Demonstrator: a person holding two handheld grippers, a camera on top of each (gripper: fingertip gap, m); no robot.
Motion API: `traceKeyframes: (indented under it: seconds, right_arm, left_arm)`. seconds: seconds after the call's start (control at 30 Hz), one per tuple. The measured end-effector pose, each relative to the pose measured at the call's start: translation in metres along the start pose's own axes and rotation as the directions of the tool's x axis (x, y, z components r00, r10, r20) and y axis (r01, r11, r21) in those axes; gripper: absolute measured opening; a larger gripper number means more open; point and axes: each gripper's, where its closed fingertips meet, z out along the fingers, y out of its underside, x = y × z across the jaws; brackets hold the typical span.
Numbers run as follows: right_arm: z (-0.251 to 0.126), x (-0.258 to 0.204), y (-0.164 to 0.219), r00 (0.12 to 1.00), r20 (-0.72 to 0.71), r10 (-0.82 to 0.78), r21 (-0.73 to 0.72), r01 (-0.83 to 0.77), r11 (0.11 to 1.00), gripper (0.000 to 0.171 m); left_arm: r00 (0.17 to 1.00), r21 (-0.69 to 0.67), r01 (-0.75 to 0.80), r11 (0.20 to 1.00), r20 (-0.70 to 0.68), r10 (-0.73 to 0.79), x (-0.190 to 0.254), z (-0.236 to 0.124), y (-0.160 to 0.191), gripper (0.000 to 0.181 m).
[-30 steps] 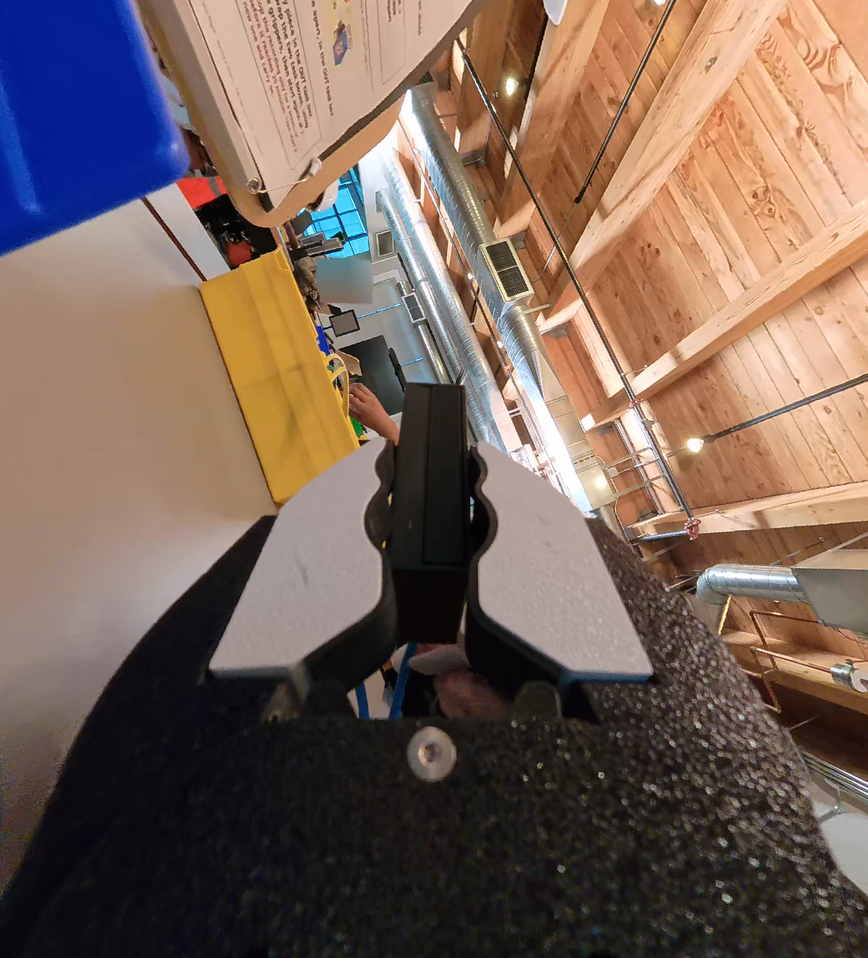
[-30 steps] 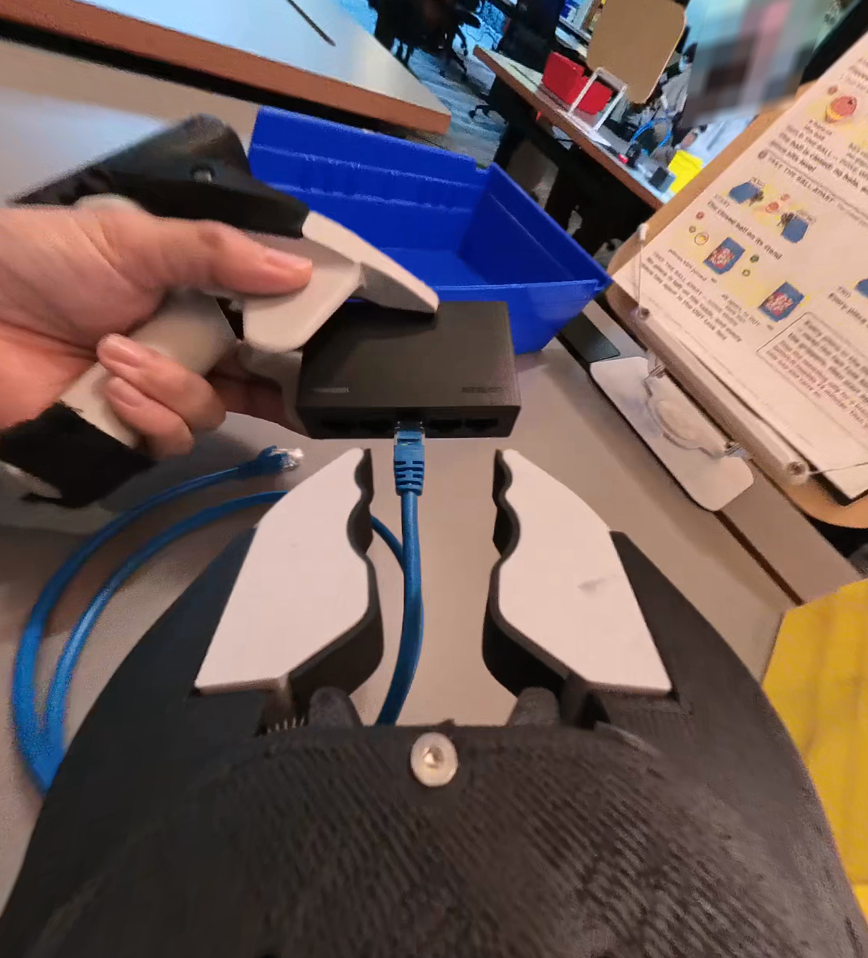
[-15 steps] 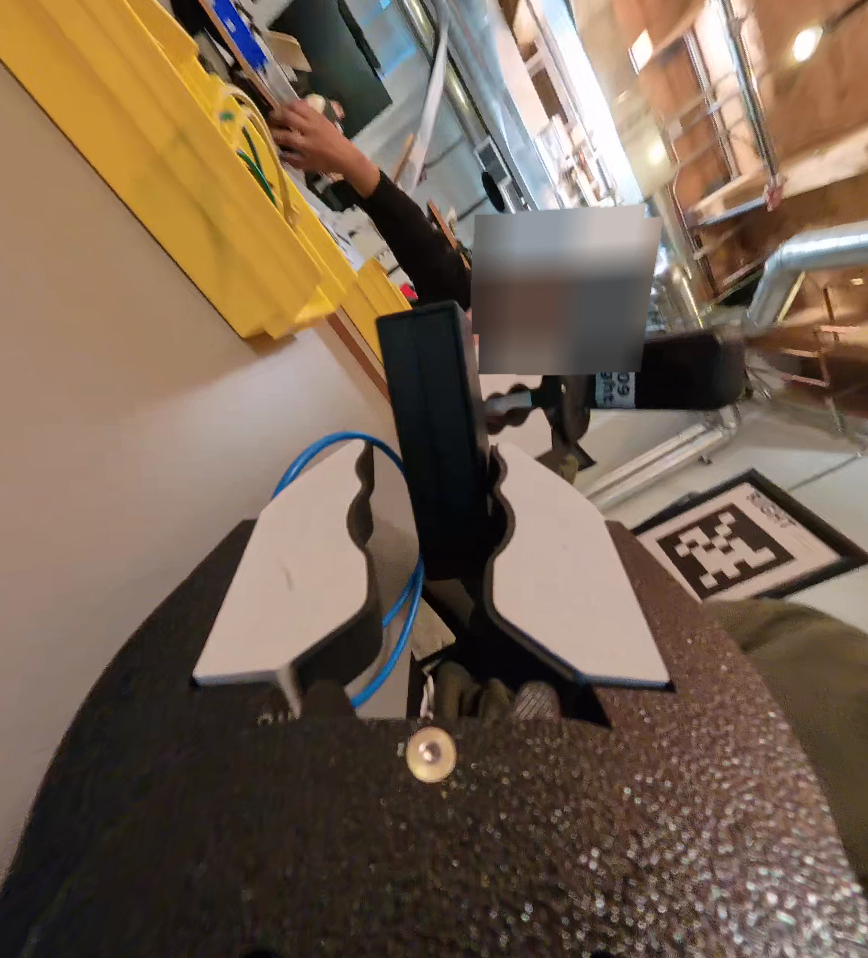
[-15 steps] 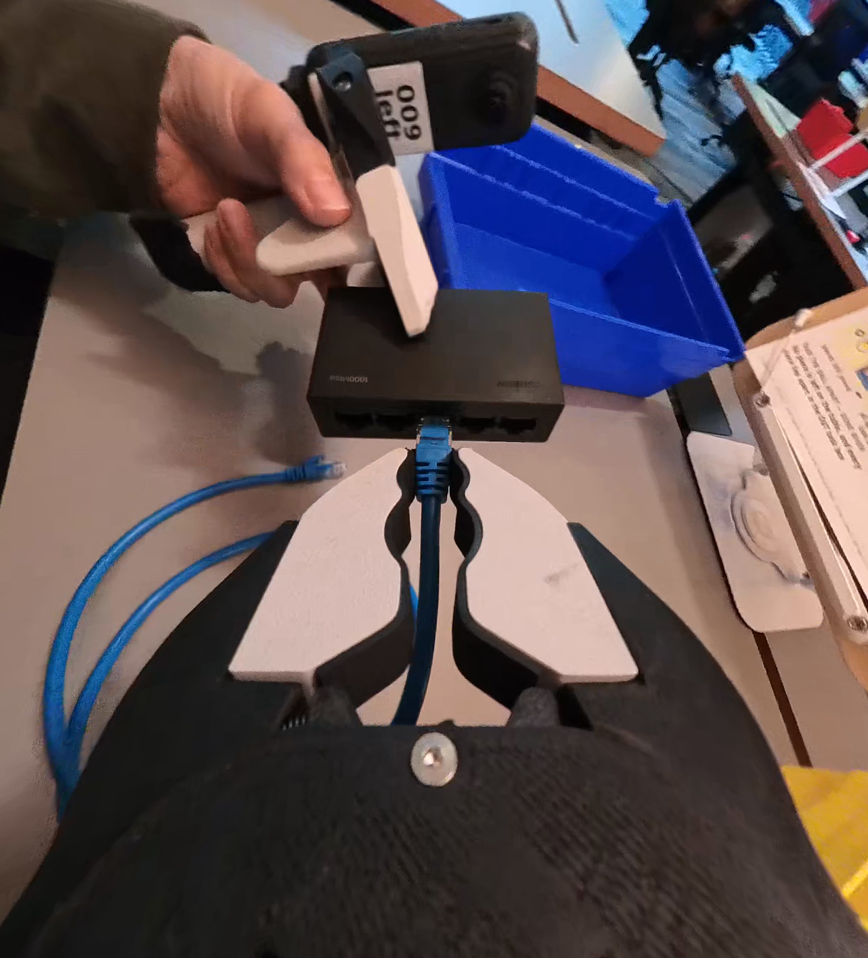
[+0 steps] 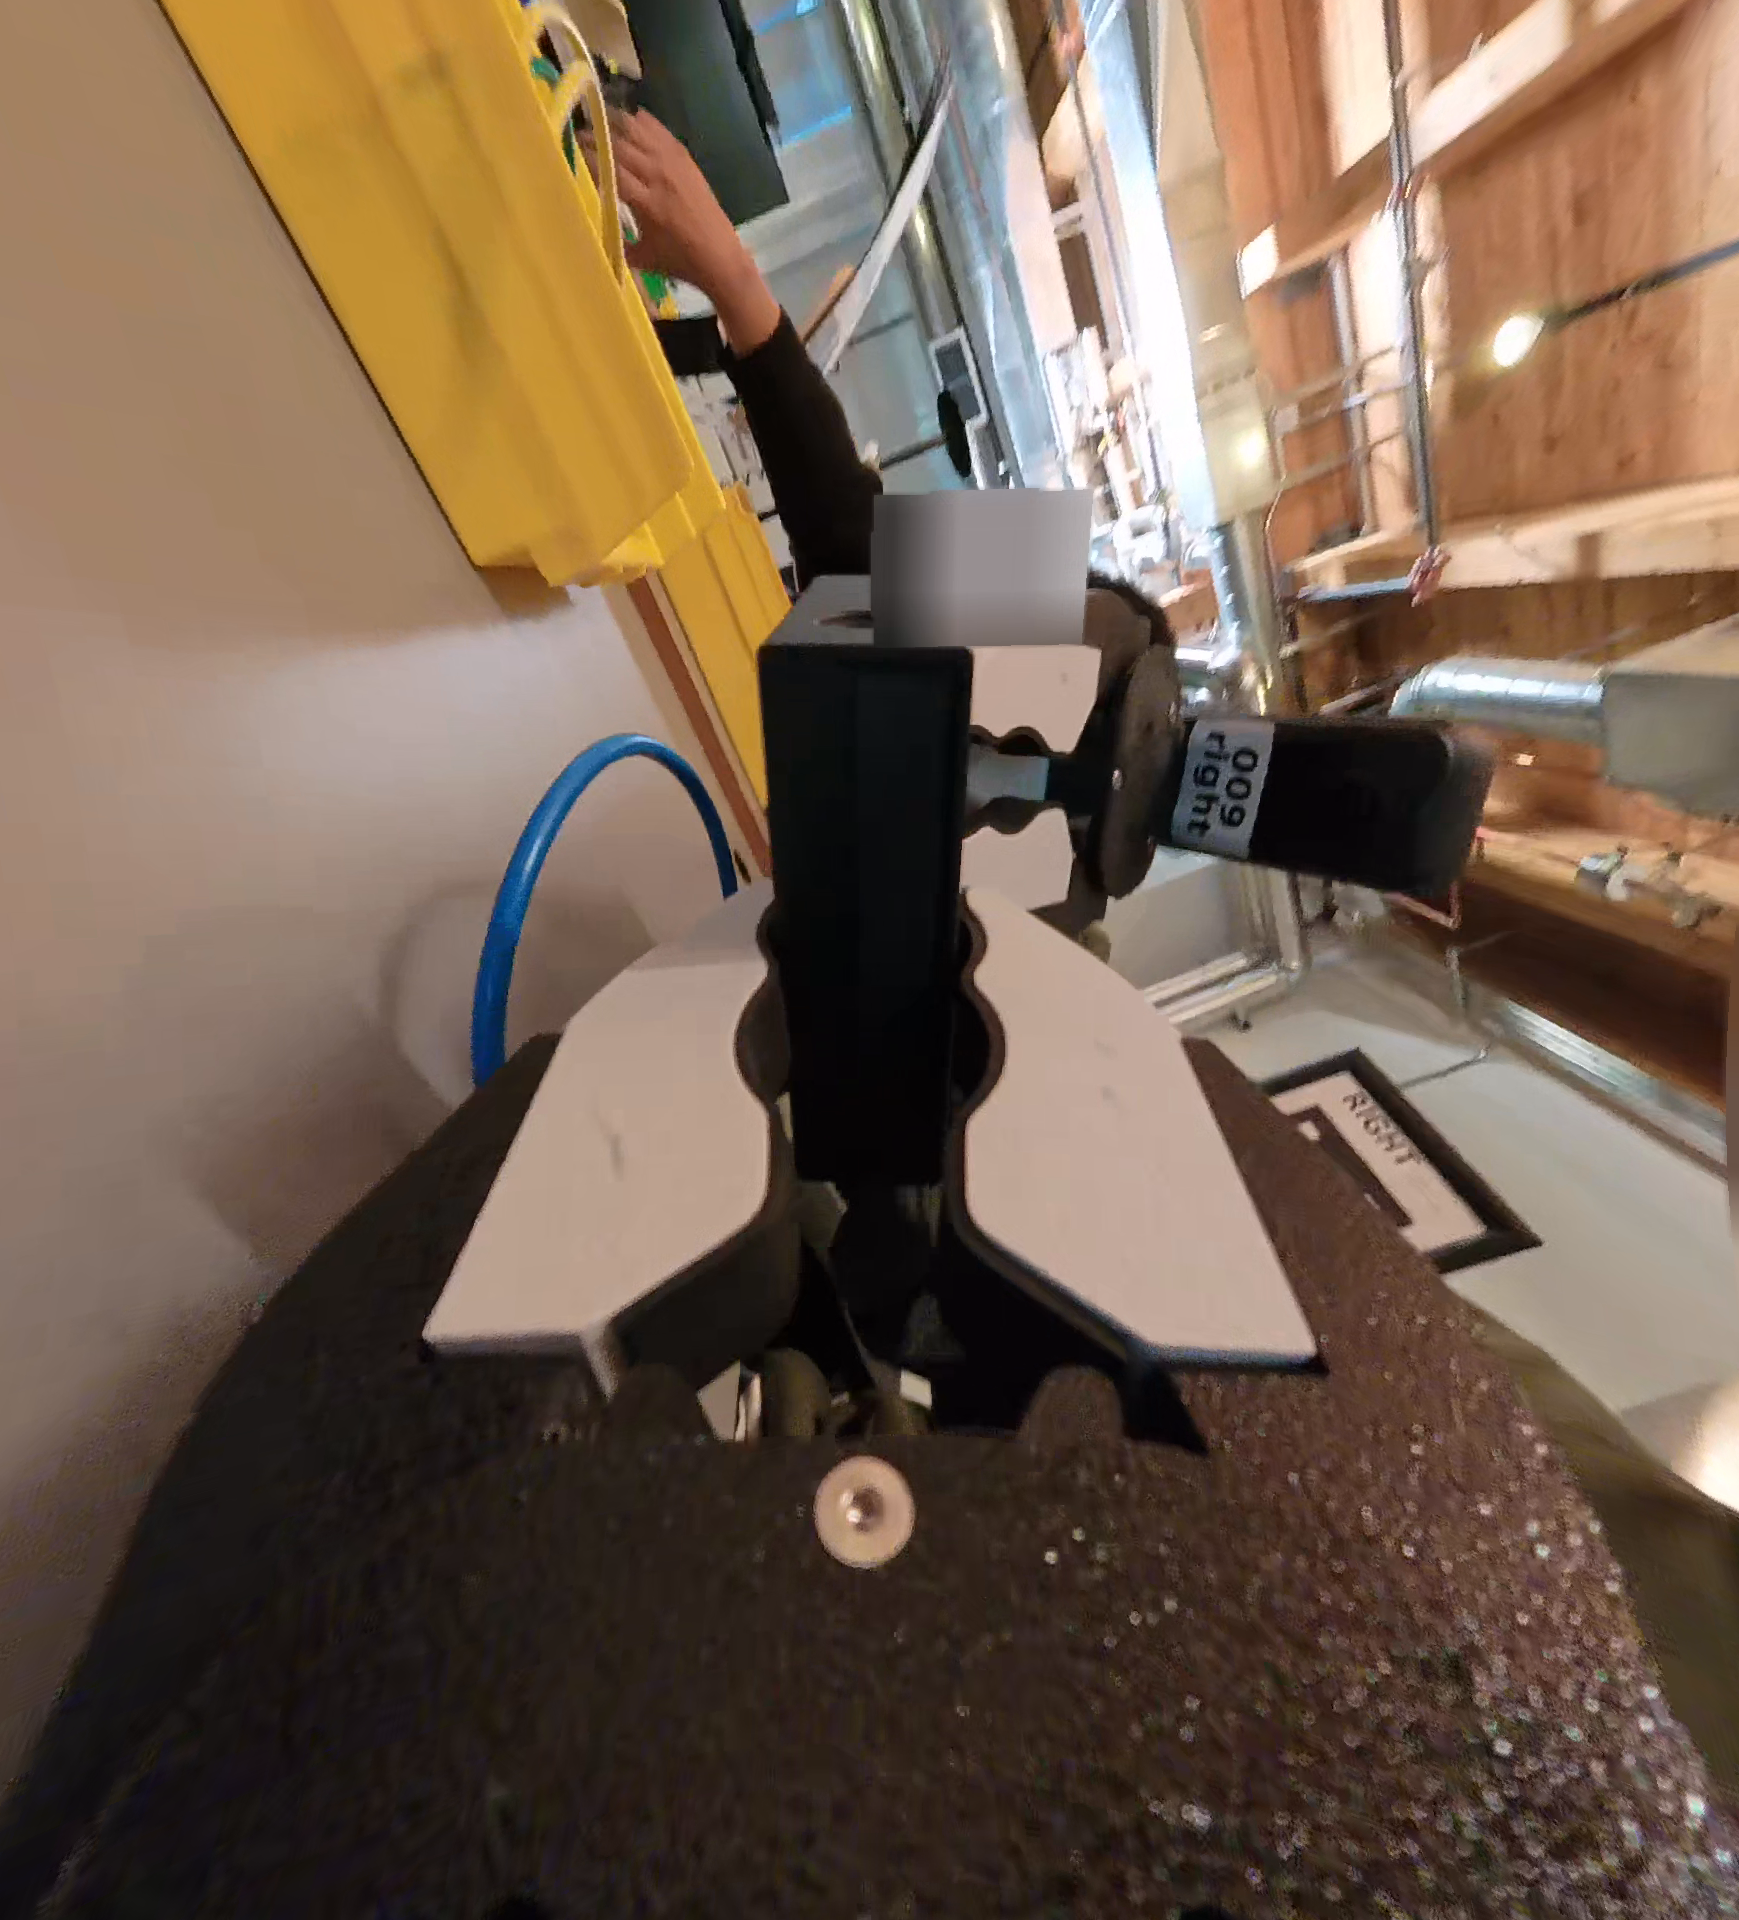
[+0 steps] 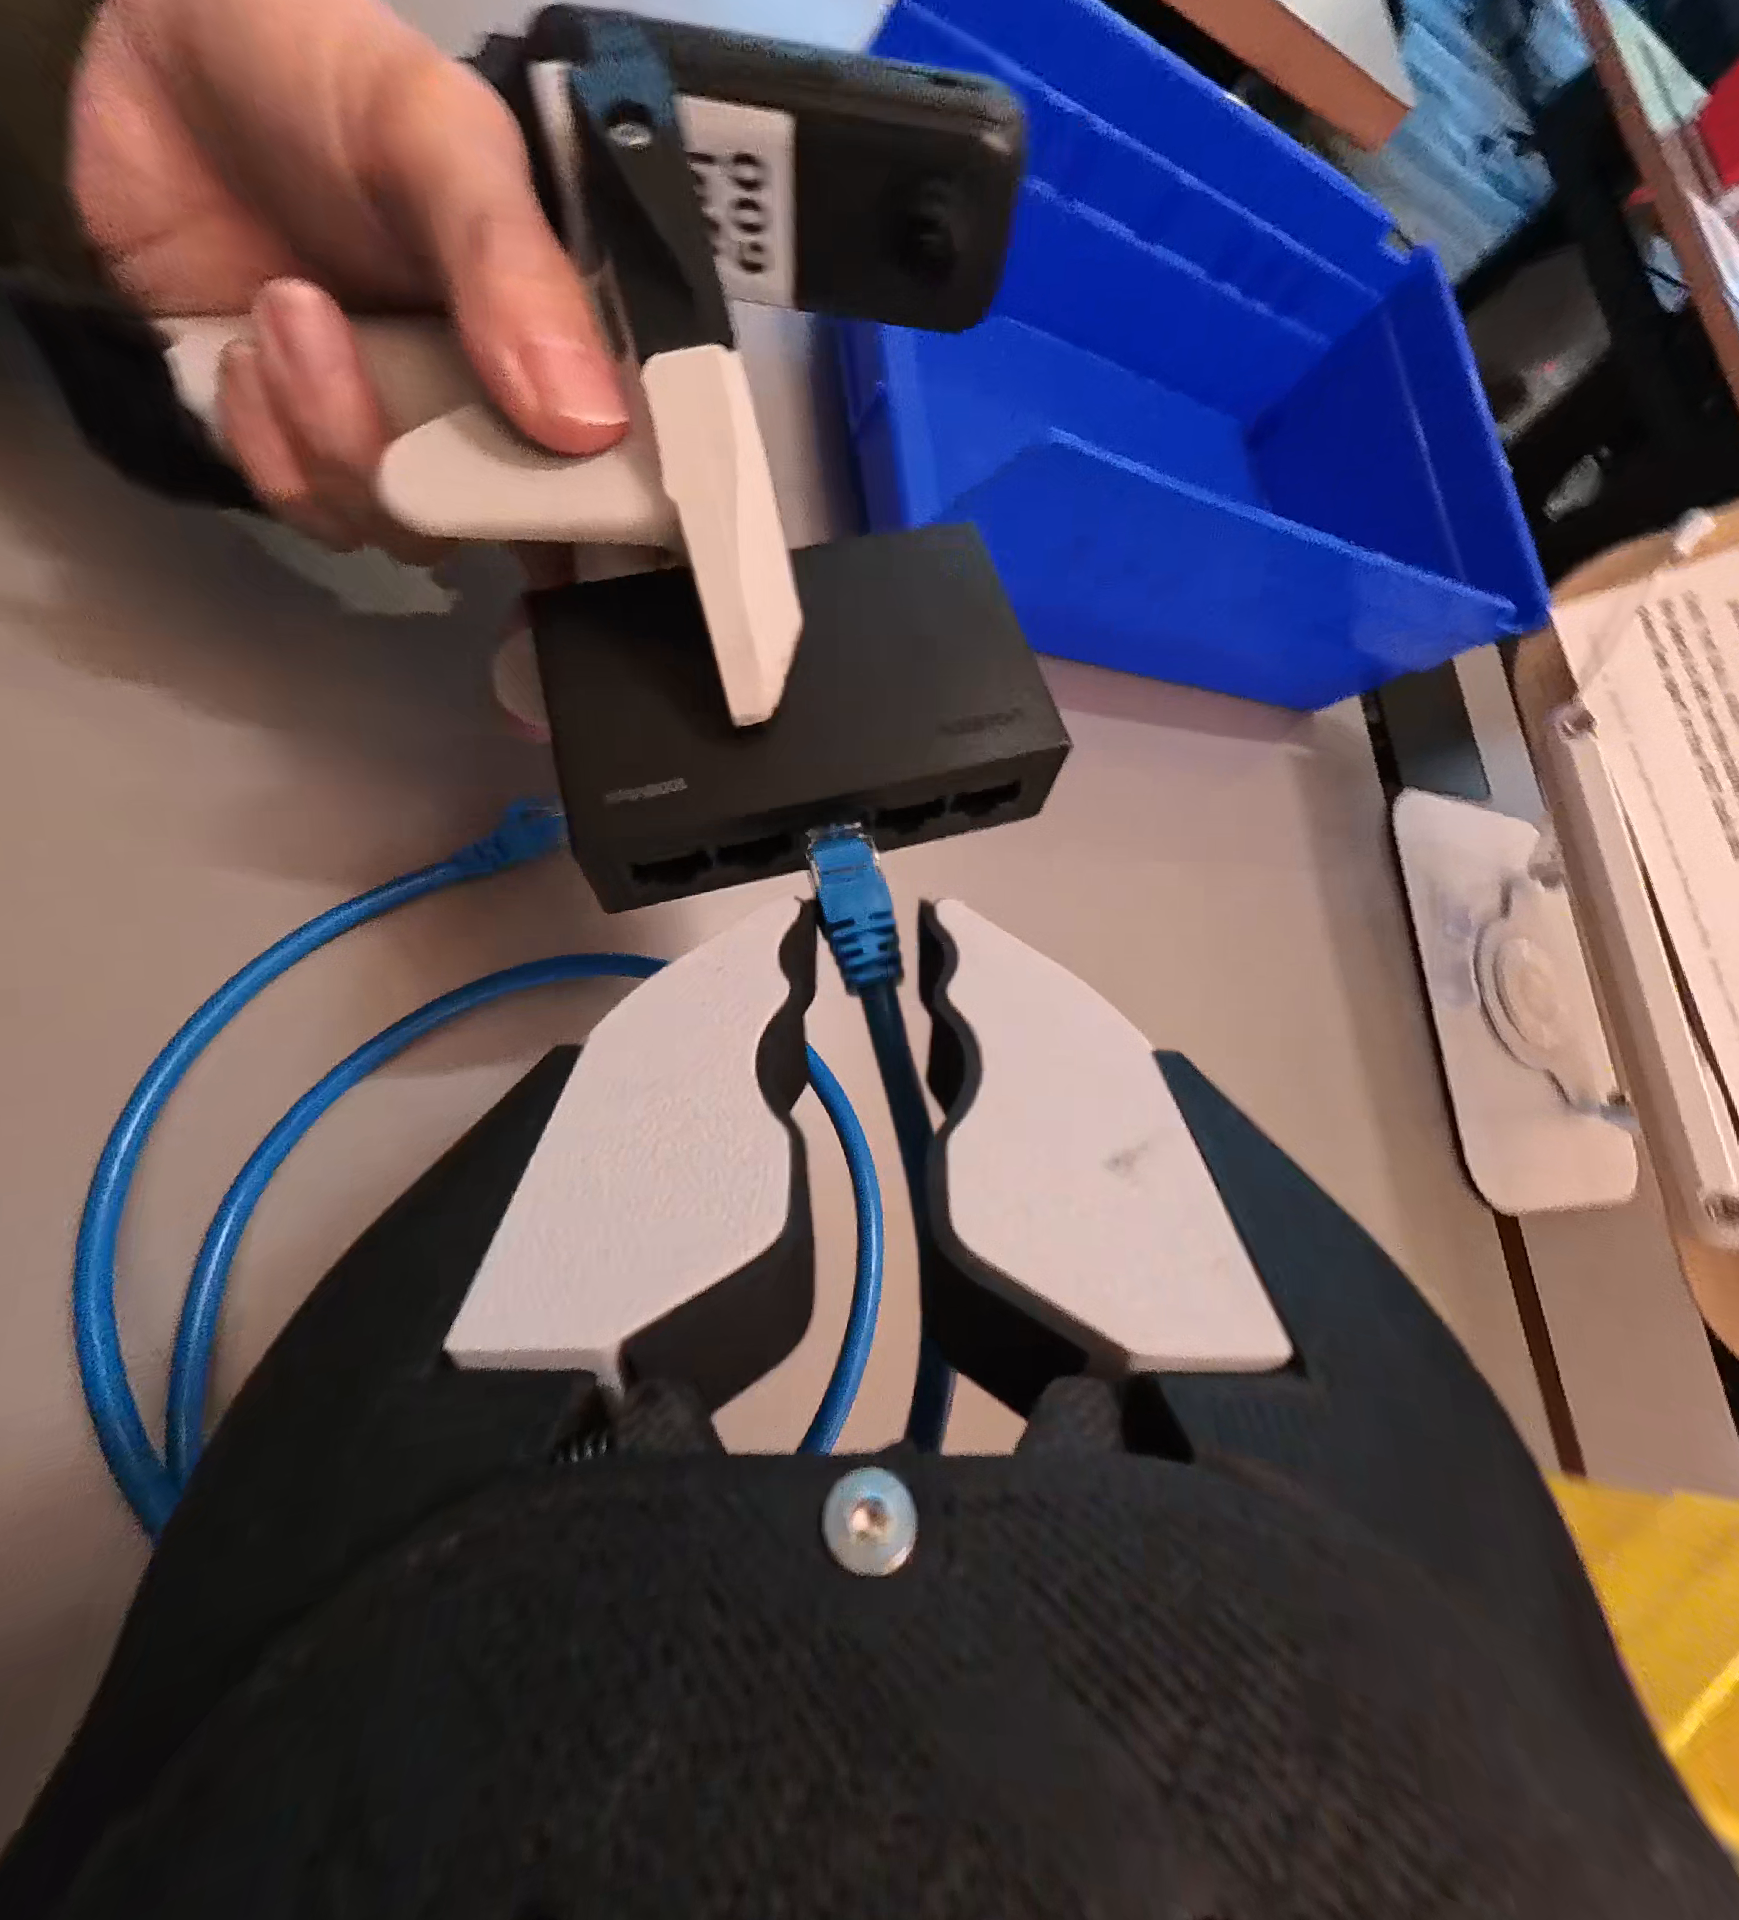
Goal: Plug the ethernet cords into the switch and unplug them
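Black plastic, the switch (image 6: 803, 717) sits pinched in my left tool (image 5: 870, 1029), its fingers closed on the casing from above and below, lifted a little off the surface (image 6: 169, 790) with the port row facing my right tool (image 6: 860, 997). That one stands slightly parted around the blue ethernet cord (image 6: 891, 1049); the pads don't look to be touching it. The plug (image 6: 849, 883) is at a middle port, tip at the opening and the body outside, so I judge it half out. To do this cleanly I'd close just behind the boot, keep the left hold rigid and move straight along the port axis, no twisting. A second plug (image 6: 506, 836) lies loose beside the switch, the cord's slack looped on the surface.
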Motion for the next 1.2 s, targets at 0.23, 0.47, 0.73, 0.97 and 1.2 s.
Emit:
traceKeyframes:
  seconds: [0.23, 0.47, 0.73, 0.97, 1.2]
  right_arm:
    - [-0.046, 0.017, -0.008, 0.823, -0.322, 0.469, 0.213, -0.419, 0.882, 0.033]
    - [-0.011, -0.011, 0.012, 0.407, 0.017, 0.913, 0.439, -0.824, 0.359, 0.040]
    - [-0.010, -0.001, -0.003, 0.140, 0.403, 0.904, 0.511, -0.854, -0.096, 0.027]
    - [-0.006, 0.002, 0.003, 0.066, 0.444, 0.894, 0.545, -0.812, -0.211, 0.014]
    - [-0.003, 0.003, 0.007, 0.011, 0.528, 0.849, 0.549, -0.767, -0.331, 0.014]
  left_arm:
    - [0.984, 0.185, 0.169, 0.968, -0.088, -0.155, -0.010, -0.003, -0.018, 0.027]
    - [0.990, 0.142, 0.138, 0.980, -0.050, -0.132, -0.015, 0.005, -0.007, 0.026]
    - [0.997, 0.102, 0.059, 0.993, -0.049, -0.054, -0.003, 0.013, 0.001, 0.027]
    - [1.000, 0.125, 0.025, 0.992, -0.003, -0.025, -0.006, 0.013, 0.001, 0.027]
    - [1.000, 0.131, 0.014, 0.991, 0.022, -0.017, -0.011, 0.014, 0.003, 0.027]
